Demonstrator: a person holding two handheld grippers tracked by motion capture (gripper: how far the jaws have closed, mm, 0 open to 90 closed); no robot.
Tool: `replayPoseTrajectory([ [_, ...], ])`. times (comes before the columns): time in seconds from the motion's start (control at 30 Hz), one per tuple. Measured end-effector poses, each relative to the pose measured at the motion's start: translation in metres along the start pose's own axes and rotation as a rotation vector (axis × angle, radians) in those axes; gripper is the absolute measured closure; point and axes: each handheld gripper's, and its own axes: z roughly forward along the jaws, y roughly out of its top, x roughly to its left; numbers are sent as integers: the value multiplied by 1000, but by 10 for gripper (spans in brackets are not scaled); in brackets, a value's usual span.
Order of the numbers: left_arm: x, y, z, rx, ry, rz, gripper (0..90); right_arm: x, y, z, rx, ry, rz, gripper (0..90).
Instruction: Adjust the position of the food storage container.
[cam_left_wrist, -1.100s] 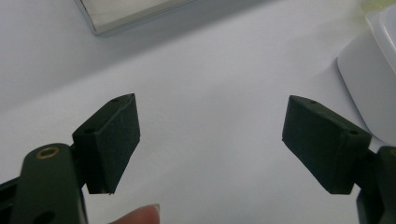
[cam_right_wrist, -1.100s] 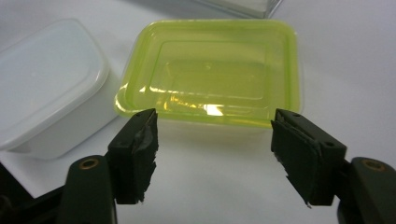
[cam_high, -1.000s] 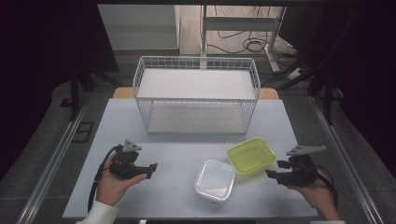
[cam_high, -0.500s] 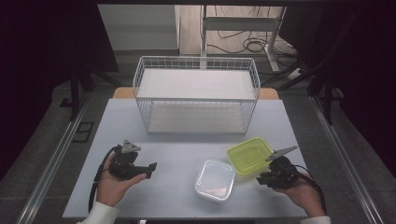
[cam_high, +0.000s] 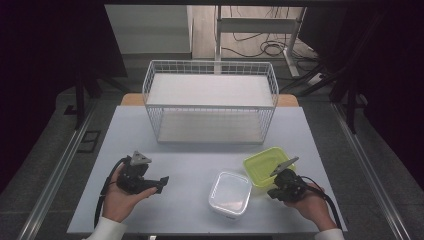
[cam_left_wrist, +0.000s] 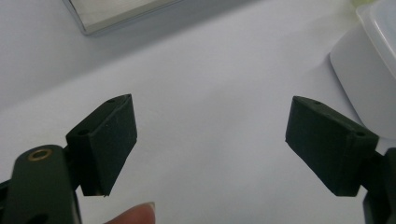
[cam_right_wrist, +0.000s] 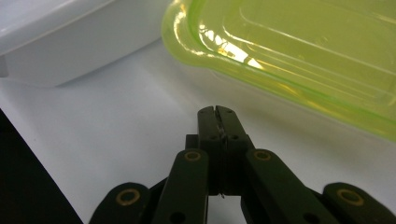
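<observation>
Green lid lies just beyond the closed right fingers.

Table (pale): basket, green lid, white container

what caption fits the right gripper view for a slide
Right tool, jaws shut and empty, low over the table beside the green lid.

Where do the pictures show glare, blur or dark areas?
High view: dark surroundings, evenly lit table. Right gripper view: bright glare on the green lid, soft focus on the white container. Left gripper view: blurred fingertip at the bottom edge.
</observation>
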Motion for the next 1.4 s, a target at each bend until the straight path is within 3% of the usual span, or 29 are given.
replayPoseTrajectory([
  [0.47,0,0,1,12,4,5,158,11,21,6,-11,-45,5,889],
  [1.0,2,-1,2,18,7,-1,155,2,40,17,-49,-118,45,889],
  [1.27,2,-1,2,19,6,-2,154,-1,41,15,-68,-122,68,889],
  [1.4,3,-1,1,14,3,-9,153,-1,33,1,-108,-93,79,889],
])
